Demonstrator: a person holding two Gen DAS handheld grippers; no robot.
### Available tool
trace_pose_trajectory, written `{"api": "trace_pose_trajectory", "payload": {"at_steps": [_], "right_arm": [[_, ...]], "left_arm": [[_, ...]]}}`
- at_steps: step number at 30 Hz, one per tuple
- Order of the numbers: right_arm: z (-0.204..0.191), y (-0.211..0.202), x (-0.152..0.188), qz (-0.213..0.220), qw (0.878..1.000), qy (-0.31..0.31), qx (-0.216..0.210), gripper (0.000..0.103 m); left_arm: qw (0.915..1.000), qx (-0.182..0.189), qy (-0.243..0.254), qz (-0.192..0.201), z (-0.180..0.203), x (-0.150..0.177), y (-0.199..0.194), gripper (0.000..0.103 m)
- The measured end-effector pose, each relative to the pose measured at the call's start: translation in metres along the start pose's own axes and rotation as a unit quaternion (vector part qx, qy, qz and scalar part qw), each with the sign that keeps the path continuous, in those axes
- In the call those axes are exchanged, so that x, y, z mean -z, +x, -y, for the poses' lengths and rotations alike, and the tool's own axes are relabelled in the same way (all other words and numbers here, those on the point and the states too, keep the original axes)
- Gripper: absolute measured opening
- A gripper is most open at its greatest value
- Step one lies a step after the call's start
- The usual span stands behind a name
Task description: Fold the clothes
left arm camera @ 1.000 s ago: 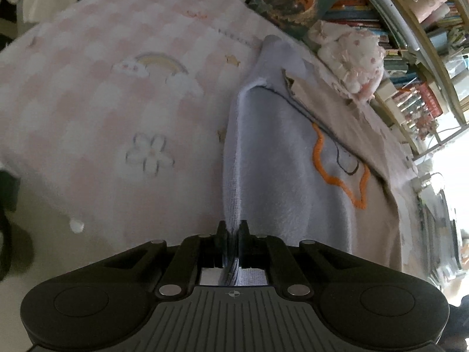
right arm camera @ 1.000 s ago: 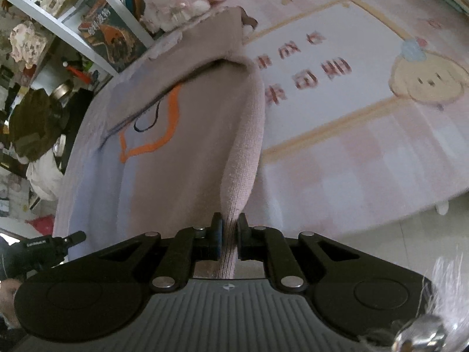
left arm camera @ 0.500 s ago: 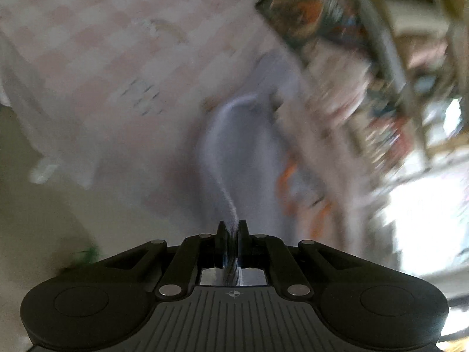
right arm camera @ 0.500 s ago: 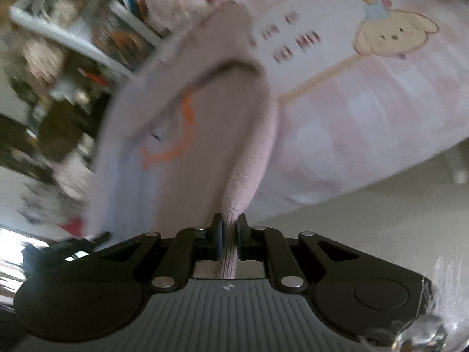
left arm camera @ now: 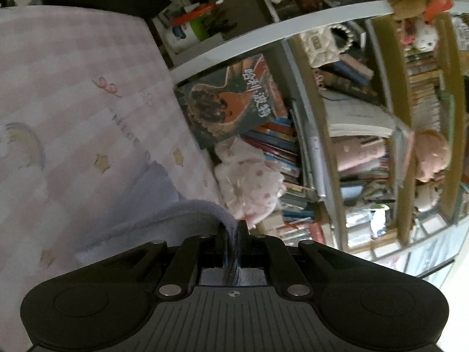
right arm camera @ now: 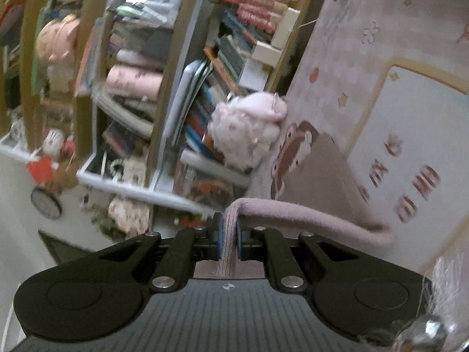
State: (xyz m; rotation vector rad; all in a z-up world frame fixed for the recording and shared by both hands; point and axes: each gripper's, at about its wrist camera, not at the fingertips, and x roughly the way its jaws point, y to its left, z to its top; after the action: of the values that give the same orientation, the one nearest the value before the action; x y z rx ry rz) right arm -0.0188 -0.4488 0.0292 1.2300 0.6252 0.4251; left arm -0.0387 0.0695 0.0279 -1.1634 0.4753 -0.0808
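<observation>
A soft sweater lies on the pink checked bed cover (left arm camera: 73,94). Its lavender side (left arm camera: 164,220) shows in the left wrist view, with the hem folded over and running into my left gripper (left arm camera: 231,234), which is shut on it. In the right wrist view the same garment looks beige-pink (right arm camera: 316,176); a rolled edge (right arm camera: 307,217) curls from the right into my right gripper (right arm camera: 229,234), shut on that hem. Both grippers now sit near the far end of the bed, by the shelves. The orange outline on the sweater's front is hidden.
A bookshelf (left arm camera: 351,135) packed with books and plush toys stands right beyond the bed's edge. A fluffy pink plush (left arm camera: 249,182) (right arm camera: 249,129) leans at the bed's far side, close in front of both grippers. A large book (left arm camera: 231,99) rests against the shelf.
Both grippers have carried the sweater's hem forward over the garment toward the shelf end of the bed. The sweater's front with the orange outline has dropped out of view.
</observation>
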Motion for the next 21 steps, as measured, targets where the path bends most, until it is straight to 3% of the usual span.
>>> {"api": "trace_pose_trajectory", "payload": {"at_steps": [13,15,18,21], "right_arm": [[0.023,0.088,-0.035,0.020,0.995,-0.004,0.100,0.008],[0.029,0.097,-0.037,0.020,0.993,-0.001,0.114,0.010],[0.037,0.108,-0.040,0.016,0.990,0.007,0.143,0.022],[0.034,0.110,-0.043,0.024,0.986,-0.017,0.164,0.040]], "left_arm": [[0.9941,-0.089,0.018,-0.059,-0.023,-0.031,0.086,0.008],[0.9935,-0.096,0.024,-0.057,-0.024,-0.036,0.088,0.017],[0.9925,-0.106,0.032,-0.052,-0.026,-0.043,0.090,0.054],[0.9908,-0.115,0.054,-0.047,-0.025,-0.051,0.089,0.062]]}}
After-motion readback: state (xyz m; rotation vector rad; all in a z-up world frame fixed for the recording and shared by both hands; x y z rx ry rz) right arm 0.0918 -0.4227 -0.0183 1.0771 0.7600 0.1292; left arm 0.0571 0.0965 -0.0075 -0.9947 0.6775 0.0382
